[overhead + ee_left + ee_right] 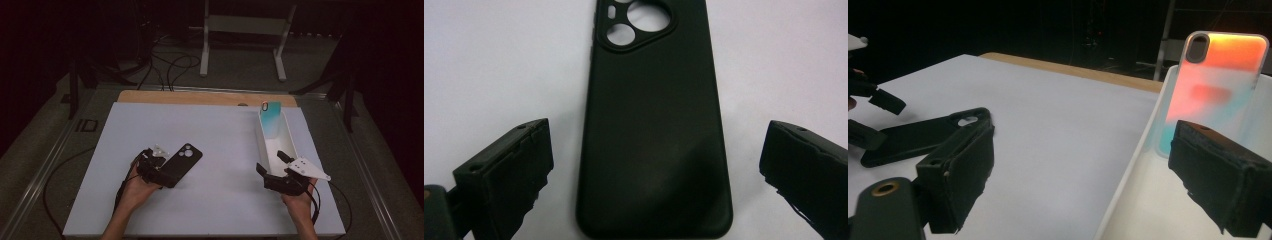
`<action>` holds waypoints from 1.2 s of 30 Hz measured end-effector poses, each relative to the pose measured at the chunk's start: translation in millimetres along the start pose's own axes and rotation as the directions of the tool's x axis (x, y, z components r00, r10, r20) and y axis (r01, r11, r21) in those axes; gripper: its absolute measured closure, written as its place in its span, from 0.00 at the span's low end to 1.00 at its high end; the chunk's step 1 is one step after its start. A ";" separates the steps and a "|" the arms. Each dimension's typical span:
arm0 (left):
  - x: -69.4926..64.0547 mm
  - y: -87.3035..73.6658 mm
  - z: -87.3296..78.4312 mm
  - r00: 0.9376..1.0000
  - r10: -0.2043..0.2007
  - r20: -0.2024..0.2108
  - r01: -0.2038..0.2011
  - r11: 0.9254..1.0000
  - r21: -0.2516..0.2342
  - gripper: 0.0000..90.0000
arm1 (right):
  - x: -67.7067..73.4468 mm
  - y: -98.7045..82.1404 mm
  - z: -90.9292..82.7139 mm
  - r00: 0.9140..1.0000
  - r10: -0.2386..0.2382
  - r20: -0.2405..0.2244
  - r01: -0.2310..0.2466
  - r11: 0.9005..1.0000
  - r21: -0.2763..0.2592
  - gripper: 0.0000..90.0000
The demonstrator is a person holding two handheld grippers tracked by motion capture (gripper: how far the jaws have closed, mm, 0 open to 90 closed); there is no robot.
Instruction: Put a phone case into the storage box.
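High view: L gripper (159, 161) jaws apart, straddling near end of black phone case (182, 161) flat on white mat (225, 145), lined up for pinch. R gripper (276, 164) also apart, at white bin (289, 136) w/ gradient case (270, 120) leaning upright.

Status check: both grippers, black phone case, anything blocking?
Left gripper open, jaws astride black phone case, flat on table. Right gripper open at white bin. Nothing blocking.

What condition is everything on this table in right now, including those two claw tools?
Black phone case: flat on the table, back up, between open jaws, not gripped.
Left gripper: open.
Right gripper: open, holding nothing.
White bin: upright.
Colourful phone case: standing, leaning inside the bin.
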State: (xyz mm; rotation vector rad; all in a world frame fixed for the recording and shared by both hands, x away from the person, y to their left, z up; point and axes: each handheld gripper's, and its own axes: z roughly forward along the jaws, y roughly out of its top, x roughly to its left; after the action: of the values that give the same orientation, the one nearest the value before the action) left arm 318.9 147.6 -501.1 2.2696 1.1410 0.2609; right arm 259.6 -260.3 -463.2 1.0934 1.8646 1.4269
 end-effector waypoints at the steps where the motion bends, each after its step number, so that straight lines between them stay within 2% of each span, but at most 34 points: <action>1: 0.0 0.0 0.0 1.000 0.000 0.000 0.000 1.000 0.000 0.01 | -0.2 0.0 -0.1 1.000 0.000 0.002 0.000 1.000 0.002 0.12; 4: -0.5 2.4 7.3 1.000 0.005 -0.001 -0.005 0.999 0.038 0.02 | -0.7 -0.4 0.2 1.000 0.002 0.000 -0.002 1.000 0.001 0.12; 19: -3.8 7.1 23.3 0.999 0.022 -0.046 -0.017 0.996 0.093 0.03 | -0.8 -1.7 1.1 1.000 0.001 -0.001 -0.001 1.000 0.008 0.12; 25: -4.1 7.9 24.2 0.998 0.026 -0.051 -0.021 0.995 0.093 0.06 | -0.9 -2.1 1.4 1.000 0.003 0.003 -0.003 1.000 0.008 0.12; 36: -5.3 11.2 25.6 0.998 0.030 -0.055 -0.023 0.991 0.134 0.06 | 0.2 -1.8 1.6 1.000 0.001 0.002 -0.001 1.000 0.010 0.12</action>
State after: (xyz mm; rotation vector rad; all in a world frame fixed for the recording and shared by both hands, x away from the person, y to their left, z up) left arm 333.8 127.8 -515.0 2.4091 1.1896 0.2683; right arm 260.2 -259.5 -465.4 1.1007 1.8722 1.4175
